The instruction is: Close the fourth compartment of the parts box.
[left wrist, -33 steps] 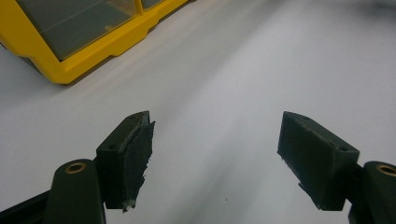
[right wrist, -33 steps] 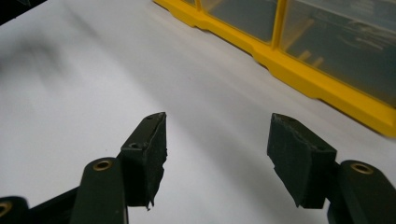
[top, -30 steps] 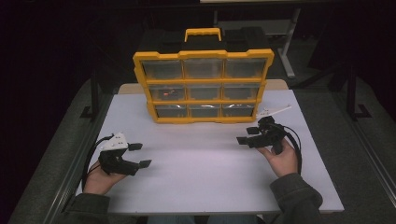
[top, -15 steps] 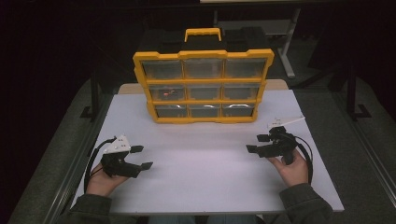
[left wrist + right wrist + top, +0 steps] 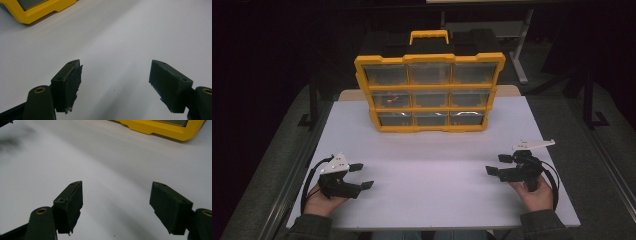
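Note:
A yellow and black organizer case point(image 5: 430, 85) stands upright at the back of the white table point(image 5: 432, 190), with clear drawers in three rows and a yellow handle on top. My left gripper point(image 5: 362, 176) rests low at the table's front left, open, nothing between its jaws point(image 5: 116, 75). At the front right my right gripper point(image 5: 498, 164) points left across the table. Its jaws have just been opening and stand wide with nothing between them point(image 5: 116, 195). A yellow corner of the case point(image 5: 37, 11) sits at the upper left of the left gripper view, and the case's base edge point(image 5: 160, 128) at the upper right of the right gripper view.
A middle-row drawer point(image 5: 388, 99) holds something small and orange-red. Dark floor surrounds the table, with metal frame legs point(image 5: 522, 65) behind the case. Bare white tabletop lies between the two grippers.
My right gripper has moved from near the case's right lower corner back toward the front right of the table and a little lower. Its jaws have spread wider. The left gripper has stayed put.

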`<state>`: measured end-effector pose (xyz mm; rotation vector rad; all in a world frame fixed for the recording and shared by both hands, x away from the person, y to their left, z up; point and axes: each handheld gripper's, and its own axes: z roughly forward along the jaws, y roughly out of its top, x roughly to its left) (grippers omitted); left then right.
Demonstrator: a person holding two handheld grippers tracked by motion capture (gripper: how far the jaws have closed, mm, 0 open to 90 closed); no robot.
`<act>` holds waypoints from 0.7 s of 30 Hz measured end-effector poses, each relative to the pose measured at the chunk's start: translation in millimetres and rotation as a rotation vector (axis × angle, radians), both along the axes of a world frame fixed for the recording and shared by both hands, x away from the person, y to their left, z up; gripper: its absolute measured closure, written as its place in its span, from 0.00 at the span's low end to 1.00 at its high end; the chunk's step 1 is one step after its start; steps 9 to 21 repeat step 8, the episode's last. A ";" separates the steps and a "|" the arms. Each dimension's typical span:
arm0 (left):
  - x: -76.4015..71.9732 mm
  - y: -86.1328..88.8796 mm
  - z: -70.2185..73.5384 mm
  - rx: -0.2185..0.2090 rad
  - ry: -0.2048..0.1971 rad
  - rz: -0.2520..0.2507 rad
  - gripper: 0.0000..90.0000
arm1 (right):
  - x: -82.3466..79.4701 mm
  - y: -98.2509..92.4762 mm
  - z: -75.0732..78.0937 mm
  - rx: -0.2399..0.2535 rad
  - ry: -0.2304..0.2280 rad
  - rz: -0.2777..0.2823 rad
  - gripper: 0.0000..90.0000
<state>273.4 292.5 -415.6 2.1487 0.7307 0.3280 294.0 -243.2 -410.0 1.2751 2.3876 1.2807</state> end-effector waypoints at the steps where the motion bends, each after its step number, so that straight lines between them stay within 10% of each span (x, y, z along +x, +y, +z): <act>1: -1.0 0.5 -0.2 -0.002 -0.004 0.001 0.27 | -0.7 -0.2 -0.8 0.004 0.000 -0.001 0.28; 21: -0.4 2.7 -4.3 -0.006 0.007 -0.002 0.27 | -6.7 7.4 -2.9 0.002 -0.003 0.005 0.27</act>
